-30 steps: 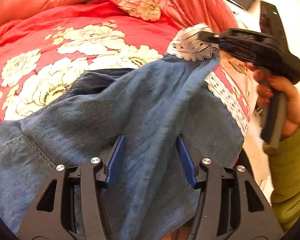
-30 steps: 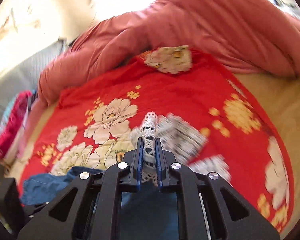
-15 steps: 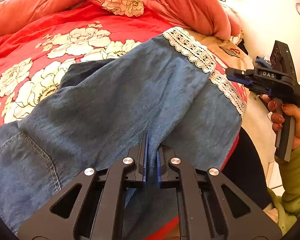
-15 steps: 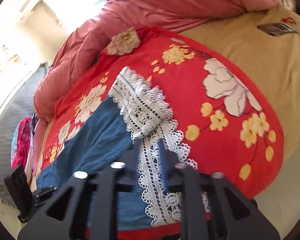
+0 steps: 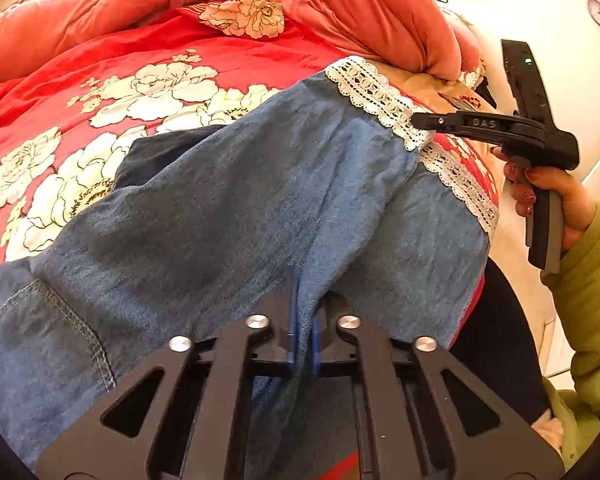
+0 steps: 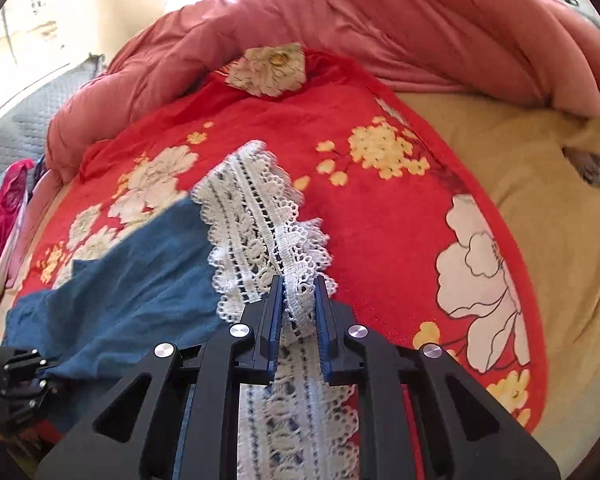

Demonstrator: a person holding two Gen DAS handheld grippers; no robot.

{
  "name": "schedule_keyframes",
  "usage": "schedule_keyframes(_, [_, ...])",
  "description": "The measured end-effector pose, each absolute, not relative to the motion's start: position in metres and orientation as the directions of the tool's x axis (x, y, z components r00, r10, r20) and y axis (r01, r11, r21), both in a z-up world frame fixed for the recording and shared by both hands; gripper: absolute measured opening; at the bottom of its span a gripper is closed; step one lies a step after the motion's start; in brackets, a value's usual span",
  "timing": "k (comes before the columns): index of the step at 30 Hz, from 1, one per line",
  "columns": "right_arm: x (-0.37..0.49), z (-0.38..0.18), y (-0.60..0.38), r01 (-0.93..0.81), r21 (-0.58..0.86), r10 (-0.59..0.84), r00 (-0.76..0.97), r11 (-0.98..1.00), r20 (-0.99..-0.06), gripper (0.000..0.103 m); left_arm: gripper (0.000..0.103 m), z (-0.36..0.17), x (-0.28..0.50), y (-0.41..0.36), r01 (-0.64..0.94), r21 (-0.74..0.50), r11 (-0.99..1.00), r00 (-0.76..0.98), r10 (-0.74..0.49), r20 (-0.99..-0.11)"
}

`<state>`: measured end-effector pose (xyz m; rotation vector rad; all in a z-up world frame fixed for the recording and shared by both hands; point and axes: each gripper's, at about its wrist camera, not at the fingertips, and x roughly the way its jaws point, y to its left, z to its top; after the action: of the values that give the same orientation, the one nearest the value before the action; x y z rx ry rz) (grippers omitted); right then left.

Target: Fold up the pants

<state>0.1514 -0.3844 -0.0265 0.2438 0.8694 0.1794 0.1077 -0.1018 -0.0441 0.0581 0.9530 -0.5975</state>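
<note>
Pants (image 5: 228,200) lie lengthwise on the bed (image 6: 540,200); left gripper (image 5: 303,344) pinches denim at 6 o'clock, right gripper (image 6: 298,320) clamps the lace hem (image 6: 256,216) toward 2 o'clock.

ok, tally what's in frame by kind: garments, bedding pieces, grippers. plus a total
Garments: 1, the blue denim pants with white lace hems.
Bedding pieces: 3, the red floral sheet, the pink quilted duvet, the tan bed cover.
Grippers: 2, the left gripper shut on denim, the right gripper closing, lace between its fingers.
Total: 6
</note>
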Motion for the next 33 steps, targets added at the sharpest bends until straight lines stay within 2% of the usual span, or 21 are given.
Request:
schedule_keyframes(9, [0.092,0.011,-0.406,-0.060,0.332,0.290,0.648,0.941,-0.704,0.014,0.000,-0.017,0.077,-0.097,0.550,-0.185,0.814,0.453,-0.477,-0.753])
schedule_keyframes(22, [0.045,-0.031,-0.412,-0.049,0.343,0.306,0.579,0.938,-0.755,0.014,0.004,-0.043,0.043,-0.101,0.575,-0.105,0.812,0.430,-0.408,-0.805])
schedule_keyframes(24, [0.046,-0.038,-0.412,-0.043,0.333,0.296,0.573,0.942,-0.764,0.016,0.004,-0.048,0.044,-0.103,0.579,-0.091,0.811,0.425,-0.395,-0.815])
schedule_keyframes(28, [0.039,-0.034,-0.413,-0.024,0.258,0.221,0.594,0.966,-0.773,0.035,0.006,-0.051,0.042,-0.105,0.579,-0.082,0.811,0.435,-0.392,-0.811])
schedule_keyframes(29, [0.034,-0.029,-0.413,-0.022,0.243,0.205,0.610,0.970,-0.765,0.037,0.009,-0.051,0.042,-0.105,0.577,-0.088,0.812,0.434,-0.397,-0.809])
schedule_keyframes(31, [0.026,-0.017,-0.411,-0.015,0.199,0.161,0.649,0.980,-0.743,0.038,0.023,-0.048,0.040,-0.103,0.579,-0.106,0.808,0.428,-0.412,-0.804])
schedule_keyframes(32, [0.021,-0.008,-0.406,-0.032,0.176,0.151,0.671,0.984,-0.725,0.038,0.039,-0.045,0.038,-0.101,0.577,-0.122,0.808,0.429,-0.427,-0.796])
schedule_keyframes(33, [0.018,-0.003,-0.400,-0.059,0.173,0.166,0.684,0.983,-0.711,0.038,0.045,-0.041,0.035,-0.099,0.574,-0.142,0.806,0.430,-0.445,-0.785])
